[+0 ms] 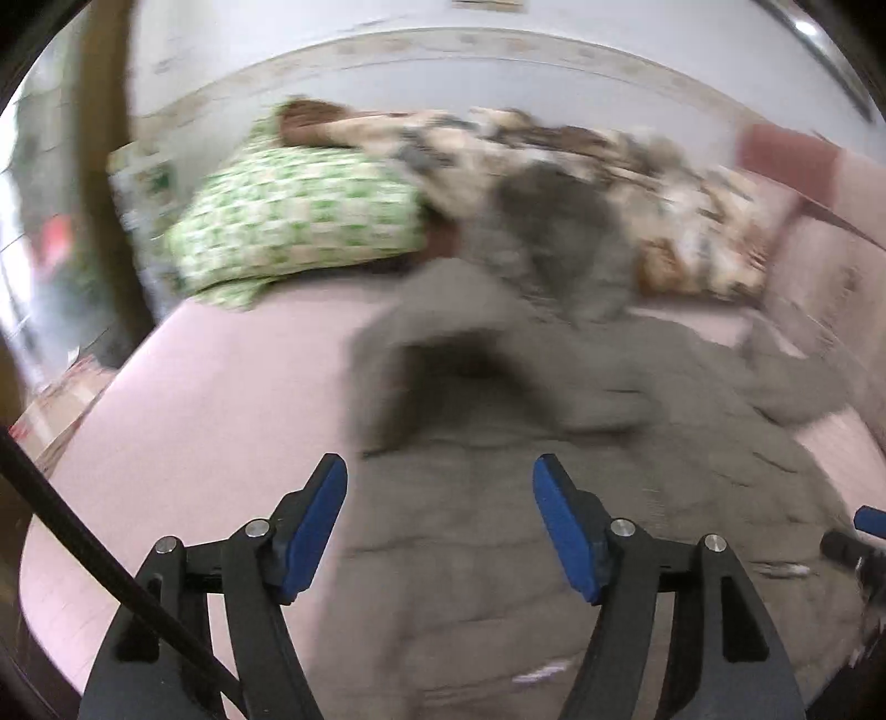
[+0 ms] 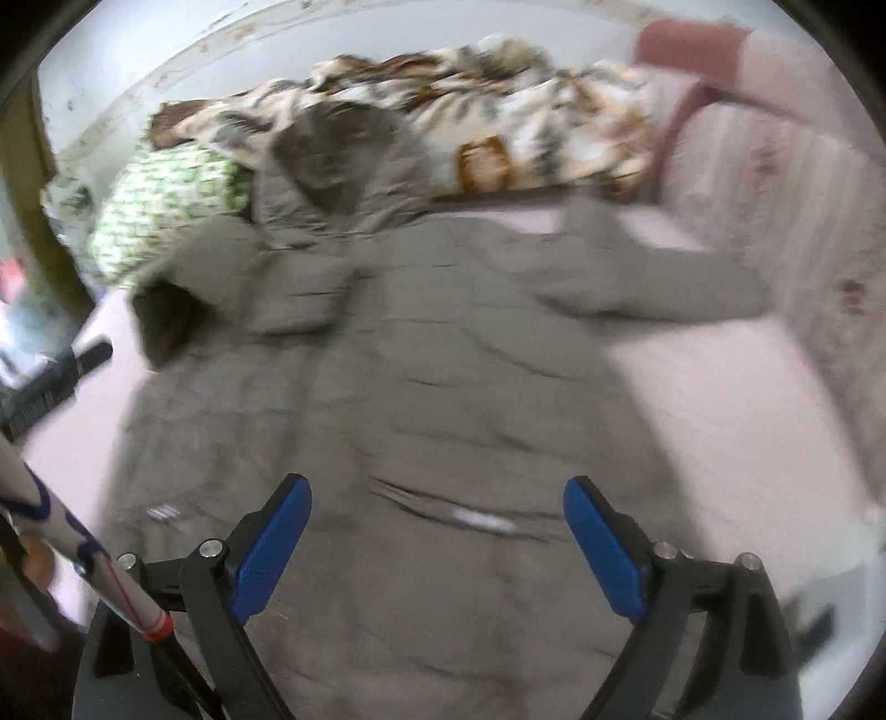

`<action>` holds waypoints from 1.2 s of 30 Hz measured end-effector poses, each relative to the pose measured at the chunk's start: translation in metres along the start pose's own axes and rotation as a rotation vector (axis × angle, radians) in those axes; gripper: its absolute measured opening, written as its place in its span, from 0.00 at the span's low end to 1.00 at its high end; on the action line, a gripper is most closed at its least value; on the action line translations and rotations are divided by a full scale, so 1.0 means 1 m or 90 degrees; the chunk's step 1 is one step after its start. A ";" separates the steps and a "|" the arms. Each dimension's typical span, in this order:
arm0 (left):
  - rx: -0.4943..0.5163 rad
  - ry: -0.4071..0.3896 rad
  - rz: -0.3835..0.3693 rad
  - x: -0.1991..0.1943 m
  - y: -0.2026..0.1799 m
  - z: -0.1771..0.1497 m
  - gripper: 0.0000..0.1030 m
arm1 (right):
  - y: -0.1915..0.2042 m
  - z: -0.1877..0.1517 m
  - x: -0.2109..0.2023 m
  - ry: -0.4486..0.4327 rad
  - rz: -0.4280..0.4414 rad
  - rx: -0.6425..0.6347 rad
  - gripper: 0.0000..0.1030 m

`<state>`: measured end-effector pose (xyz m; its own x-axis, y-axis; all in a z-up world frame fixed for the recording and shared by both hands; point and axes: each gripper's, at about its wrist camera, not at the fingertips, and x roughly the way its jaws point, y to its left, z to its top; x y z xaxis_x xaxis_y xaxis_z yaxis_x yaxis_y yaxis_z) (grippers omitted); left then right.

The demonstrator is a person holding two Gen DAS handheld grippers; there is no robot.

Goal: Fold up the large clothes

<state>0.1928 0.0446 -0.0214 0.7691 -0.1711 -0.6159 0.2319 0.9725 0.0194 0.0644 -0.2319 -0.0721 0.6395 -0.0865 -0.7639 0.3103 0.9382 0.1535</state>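
**Grey coat spread on the pink bed, both claws empty above it**

A large grey-brown quilted padded coat (image 2: 443, 387) lies flat on the pink bed sheet (image 2: 720, 399), its hem nearest to us and its fur-lined hood (image 2: 332, 160) at the far end, resting against the bedding piled there. The coat's right sleeve (image 2: 664, 288) stretches out to the right over the sheet; the left sleeve (image 1: 443, 354) is bent inward across the chest, its dark cuff opening showing.

The left claw (image 1: 440, 498) hangs over the lower left part of the coat, its blue pads (image 1: 315, 515) spread apart with nothing between them. The right claw (image 2: 437, 531) hovers over the middle of the hem, its blue pads (image 2: 271, 554) set wide apart as well, gripping nothing (both pictures are smeared, so fine detail of the fabric is lost).

At the far side of the bed, a green-and-white checked pillow (image 1: 293, 227) sits to the left, and a crumpled cream blanket with brown and grey leaf print (image 2: 498, 111) runs along the pale wall (image 1: 387, 66) to the right. A dull red cushion (image 2: 686, 50) stands in the far right corner.
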 end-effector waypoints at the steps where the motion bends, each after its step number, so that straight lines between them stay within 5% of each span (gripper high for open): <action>1: -0.019 -0.003 0.013 0.002 0.017 -0.003 0.67 | 0.006 0.010 0.012 0.010 0.029 0.012 0.92; 6: -0.064 -0.012 0.119 0.019 0.076 -0.017 0.67 | 0.029 0.065 0.078 0.030 0.077 0.078 0.92; 16: -0.139 0.038 0.093 0.043 0.119 -0.012 0.67 | 0.036 0.119 0.193 0.102 -0.031 0.204 0.92; 18: -0.137 0.042 0.093 0.046 0.115 -0.011 0.67 | 0.036 0.122 0.201 0.110 -0.039 0.222 0.76; 20: -0.132 0.047 0.089 0.049 0.109 -0.011 0.67 | 0.035 0.125 0.207 0.134 -0.009 0.239 0.31; 23: -0.120 0.052 0.086 0.050 0.102 -0.013 0.67 | 0.031 0.132 0.205 0.149 0.008 0.259 0.16; 30: -0.111 0.075 0.082 0.060 0.093 -0.017 0.67 | -0.006 0.153 0.183 0.107 -0.134 0.207 0.12; 36: -0.134 0.113 0.063 0.074 0.092 -0.019 0.67 | -0.033 0.143 0.199 0.135 -0.142 0.232 0.17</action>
<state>0.2601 0.1247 -0.0801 0.6613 -0.0613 -0.7476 0.0182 0.9977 -0.0657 0.2817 -0.3283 -0.1395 0.3829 -0.1671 -0.9085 0.6750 0.7220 0.1518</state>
